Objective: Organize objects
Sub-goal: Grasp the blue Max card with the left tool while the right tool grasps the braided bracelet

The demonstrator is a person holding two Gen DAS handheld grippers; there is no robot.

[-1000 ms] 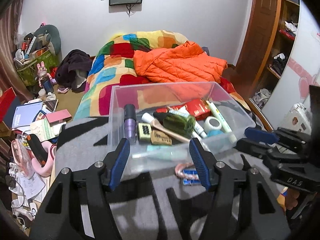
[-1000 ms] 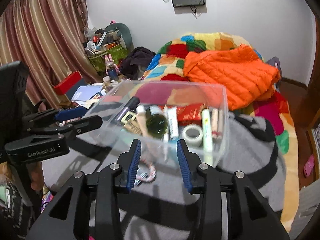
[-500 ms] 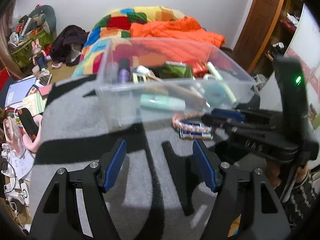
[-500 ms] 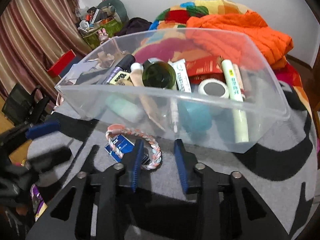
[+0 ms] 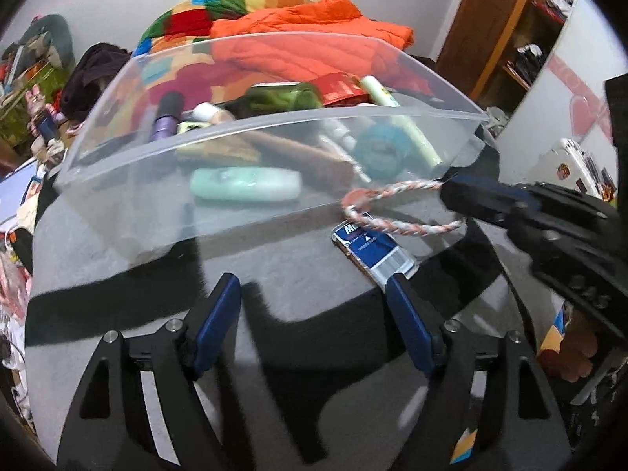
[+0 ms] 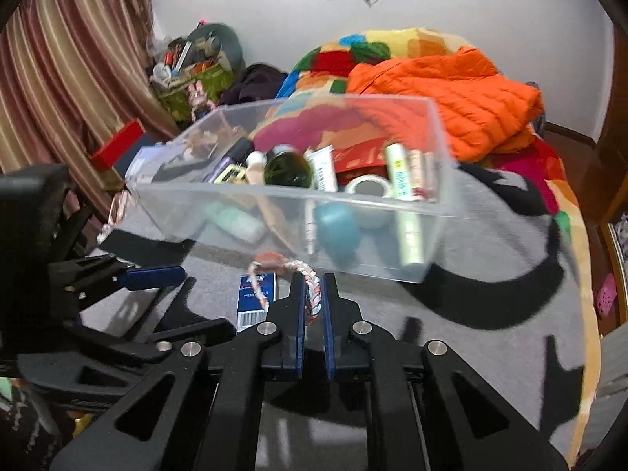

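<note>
A clear plastic bin with several toiletries stands on a grey and black blanket. In front of it lies a blue card. My right gripper is shut on a braided pink and white bracelet and lifts it just above the blanket, near the bin's front wall. In the left wrist view the bracelet hangs from the right gripper. My left gripper is open and empty, near the card.
An orange jacket and a colourful quilt lie on the bed behind the bin. Clutter sits on the floor at the left. A striped curtain hangs at the left. A wooden door is at the right.
My right gripper closed on the bracelet and raised it off the card. My left gripper stayed open and drew a little closer to the card.
</note>
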